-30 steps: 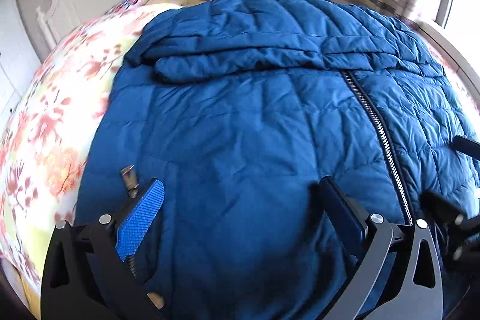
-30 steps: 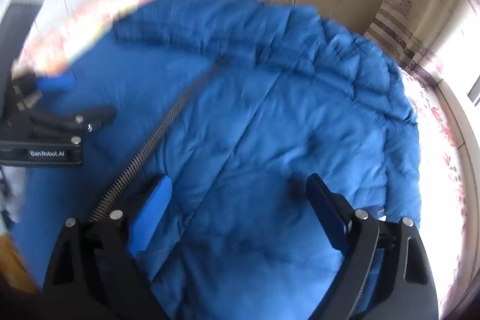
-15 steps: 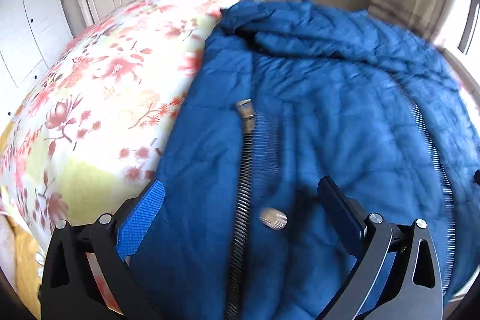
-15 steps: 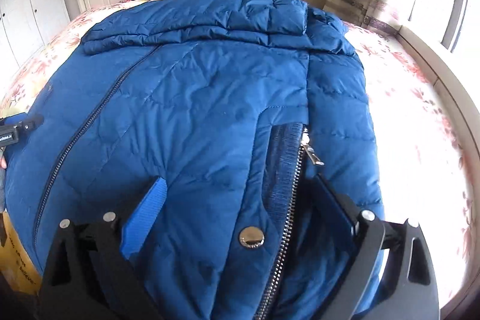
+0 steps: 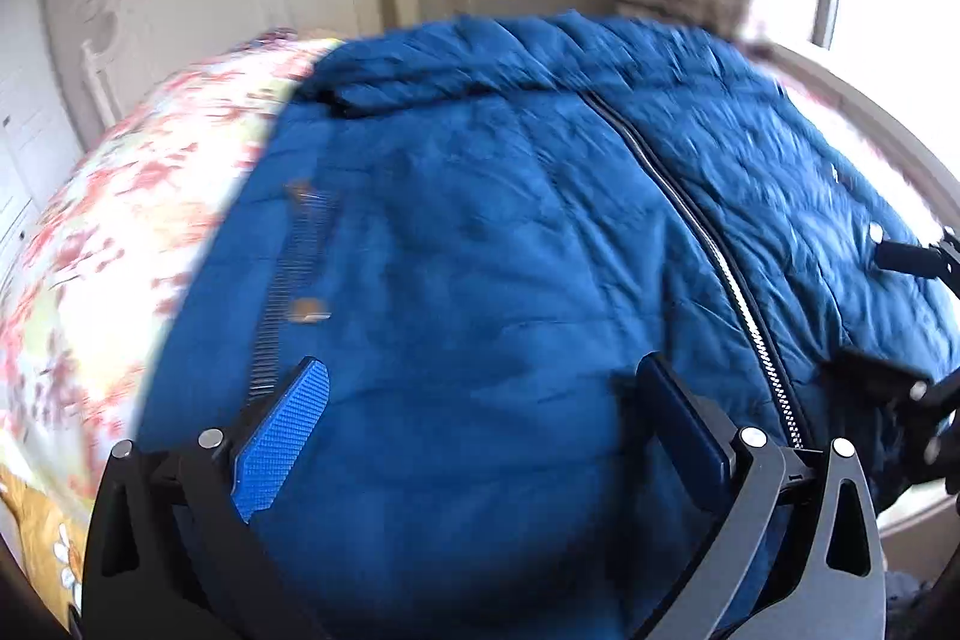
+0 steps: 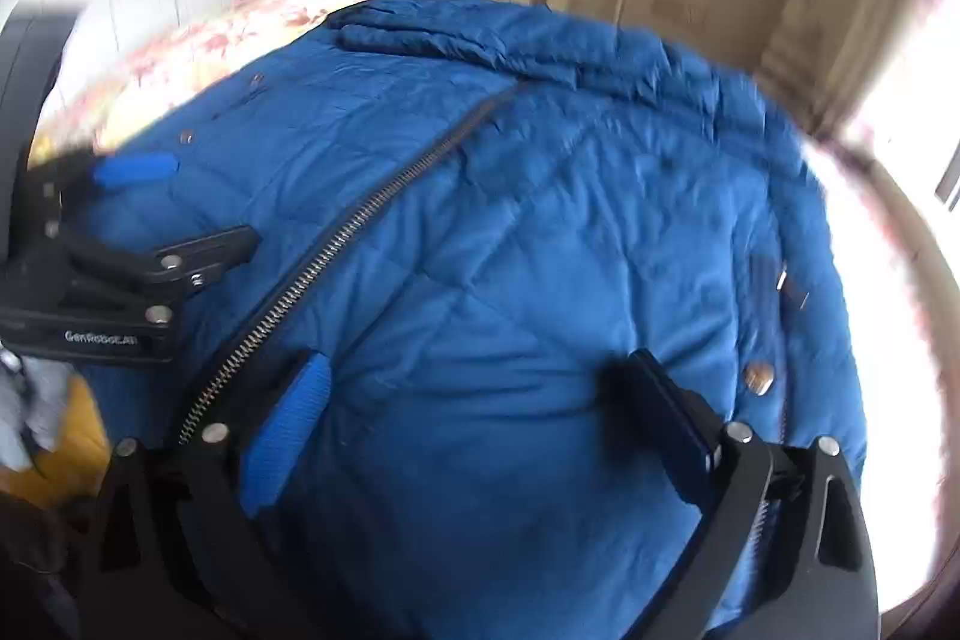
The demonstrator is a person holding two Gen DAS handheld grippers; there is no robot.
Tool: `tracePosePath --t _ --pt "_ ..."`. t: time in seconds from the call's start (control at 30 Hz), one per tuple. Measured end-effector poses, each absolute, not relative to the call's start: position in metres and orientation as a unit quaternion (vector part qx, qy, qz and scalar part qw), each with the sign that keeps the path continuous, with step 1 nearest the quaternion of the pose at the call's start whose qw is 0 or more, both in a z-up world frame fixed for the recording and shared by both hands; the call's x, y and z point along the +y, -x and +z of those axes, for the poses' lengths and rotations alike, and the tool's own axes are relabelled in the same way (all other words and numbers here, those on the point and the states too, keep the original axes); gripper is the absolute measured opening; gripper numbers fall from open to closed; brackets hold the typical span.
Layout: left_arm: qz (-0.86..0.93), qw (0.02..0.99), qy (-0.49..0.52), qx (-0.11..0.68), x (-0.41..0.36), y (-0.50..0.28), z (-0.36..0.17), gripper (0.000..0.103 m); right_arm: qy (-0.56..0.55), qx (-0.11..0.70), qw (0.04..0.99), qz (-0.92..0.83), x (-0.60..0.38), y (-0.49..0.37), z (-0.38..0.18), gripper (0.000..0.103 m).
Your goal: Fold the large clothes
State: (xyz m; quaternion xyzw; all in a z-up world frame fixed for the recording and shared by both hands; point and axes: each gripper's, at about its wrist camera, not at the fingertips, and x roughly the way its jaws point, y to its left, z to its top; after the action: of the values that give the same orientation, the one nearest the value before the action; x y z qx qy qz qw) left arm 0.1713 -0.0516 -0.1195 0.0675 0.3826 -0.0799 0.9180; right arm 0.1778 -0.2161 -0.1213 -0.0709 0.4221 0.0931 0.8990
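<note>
Your left hand-held gripper [image 5: 480,424] spread, empty, over blue down jacket [image 5: 480,250]; right hand-held gripper [image 6: 474,412] likewise. Jacket hem cut off below; motion blur smears floral bedspread [image 5: 120,232].

Left gripper [image 5: 480,400] is held low and forward, jaws spread wide, nothing pinched between the blue pad and the black pad. Right gripper [image 6: 474,400] is held likewise, jaws wide apart, nothing clamped. The two grippers are held side by side, each seen at the edge of the other's view.
</note>
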Motion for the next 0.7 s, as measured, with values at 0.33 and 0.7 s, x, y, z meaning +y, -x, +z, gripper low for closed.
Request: tracePosePath --t 0.33,0.7 --pt "-0.031 0.919 -0.042 0.391 0.017 -0.166 -0.135 0.099 0.004 0.412 0.911 0.02 -0.287 -0.148 -0.122 0.097" --pt "-0.088 0.921 -0.109 0.363 -0.054 -0.122 -0.139 0.099 0.045 0.373 0.927 0.017 -0.265 -0.113 -0.109 0.097"
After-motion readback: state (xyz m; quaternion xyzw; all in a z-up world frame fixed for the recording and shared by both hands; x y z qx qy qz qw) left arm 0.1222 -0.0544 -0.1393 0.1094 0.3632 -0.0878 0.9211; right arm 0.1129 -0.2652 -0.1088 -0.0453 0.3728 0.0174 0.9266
